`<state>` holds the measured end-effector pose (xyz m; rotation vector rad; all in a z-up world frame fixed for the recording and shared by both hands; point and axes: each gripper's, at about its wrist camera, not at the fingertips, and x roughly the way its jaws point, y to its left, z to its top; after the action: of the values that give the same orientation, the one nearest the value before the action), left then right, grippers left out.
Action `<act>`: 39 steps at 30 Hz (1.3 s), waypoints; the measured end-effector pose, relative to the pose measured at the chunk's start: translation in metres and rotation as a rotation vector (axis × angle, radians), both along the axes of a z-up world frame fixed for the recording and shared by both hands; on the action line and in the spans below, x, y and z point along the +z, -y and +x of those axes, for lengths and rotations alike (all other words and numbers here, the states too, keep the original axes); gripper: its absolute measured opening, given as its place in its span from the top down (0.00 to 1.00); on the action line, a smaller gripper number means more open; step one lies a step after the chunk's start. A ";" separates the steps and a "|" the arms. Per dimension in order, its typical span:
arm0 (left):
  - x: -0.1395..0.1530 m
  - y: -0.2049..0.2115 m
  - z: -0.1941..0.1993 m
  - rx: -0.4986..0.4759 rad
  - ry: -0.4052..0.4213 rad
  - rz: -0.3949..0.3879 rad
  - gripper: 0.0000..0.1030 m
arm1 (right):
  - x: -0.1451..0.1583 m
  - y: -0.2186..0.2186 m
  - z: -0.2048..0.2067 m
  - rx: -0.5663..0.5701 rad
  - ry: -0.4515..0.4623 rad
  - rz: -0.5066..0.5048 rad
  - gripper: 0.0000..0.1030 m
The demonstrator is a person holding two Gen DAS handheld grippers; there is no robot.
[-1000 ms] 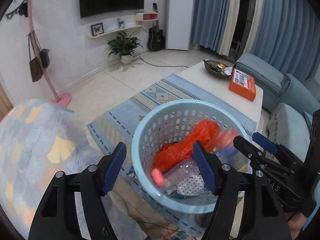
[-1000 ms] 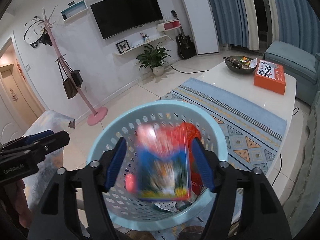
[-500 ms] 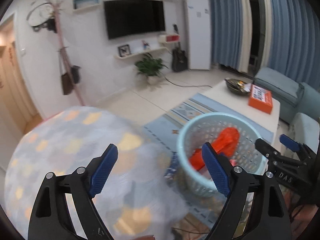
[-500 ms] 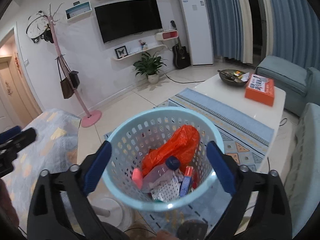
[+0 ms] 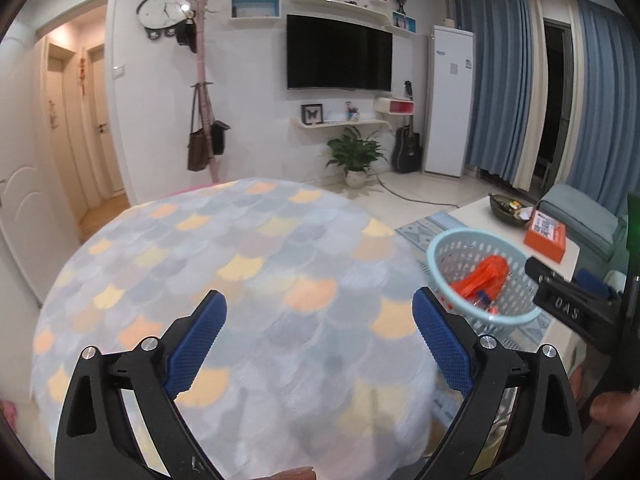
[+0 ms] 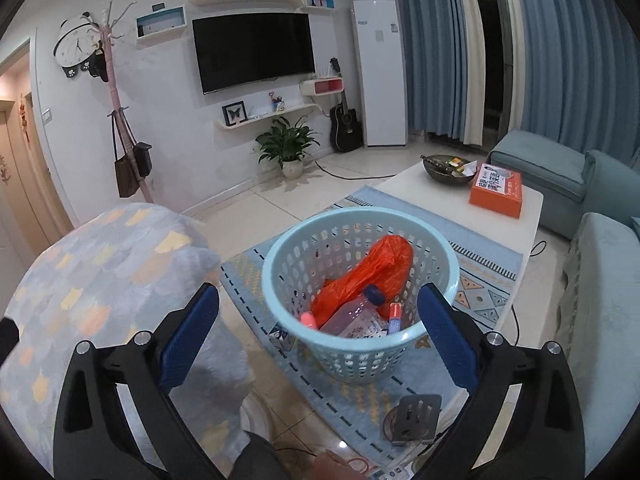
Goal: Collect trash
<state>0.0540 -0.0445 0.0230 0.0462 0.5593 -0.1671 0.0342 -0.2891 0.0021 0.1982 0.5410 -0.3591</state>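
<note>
A light-blue slotted basket point(image 6: 352, 364) stands on the rug and holds an orange plastic bag point(image 6: 372, 276), a clear bottle with a blue cap point(image 6: 352, 314) and small packets. My right gripper point(image 6: 318, 296) hovers above and before it, open wide, nothing between its blue pads. My left gripper point(image 5: 318, 304) is over the patterned tablecloth, its jaws still opening and empty. In the left wrist view the basket point(image 5: 440, 256) with the orange bag point(image 5: 484, 280) sits to the right, next to the black frame of the right gripper point(image 5: 568, 312).
A round table under a scale-patterned cloth point(image 5: 240, 260) fills the left wrist view and lies left of the basket point(image 6: 100, 272). Beyond are a white coffee table point(image 6: 400, 188) with an orange box point(image 6: 496, 190) and dark bowl point(image 6: 446, 168), and a blue sofa point(image 6: 600, 280). A metal stand point(image 6: 416, 416) lies on the floor.
The colourful packet between my right jaws a second ago is gone from them. Both grippers opened wider and drew back and up; the left one swung left over the table.
</note>
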 end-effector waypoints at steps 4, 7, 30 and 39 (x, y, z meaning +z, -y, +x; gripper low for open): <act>-0.007 -0.022 -0.007 0.021 -0.022 -0.036 0.11 | 0.008 -0.023 -0.008 0.008 0.039 -0.065 0.08; -0.012 -0.040 -0.012 0.040 -0.033 -0.061 0.11 | 0.014 -0.039 -0.012 0.032 0.058 -0.100 0.08; -0.020 -0.062 -0.019 0.065 -0.028 -0.096 0.11 | 0.013 -0.071 -0.011 0.081 0.047 -0.129 0.08; -0.020 -0.060 -0.021 0.063 -0.025 -0.093 0.11 | 0.012 -0.068 -0.010 0.085 0.042 -0.121 0.08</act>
<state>0.0332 0.0151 0.0033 -0.0644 0.5765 -0.1322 0.0241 -0.2207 0.0138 0.0658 0.4831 -0.3027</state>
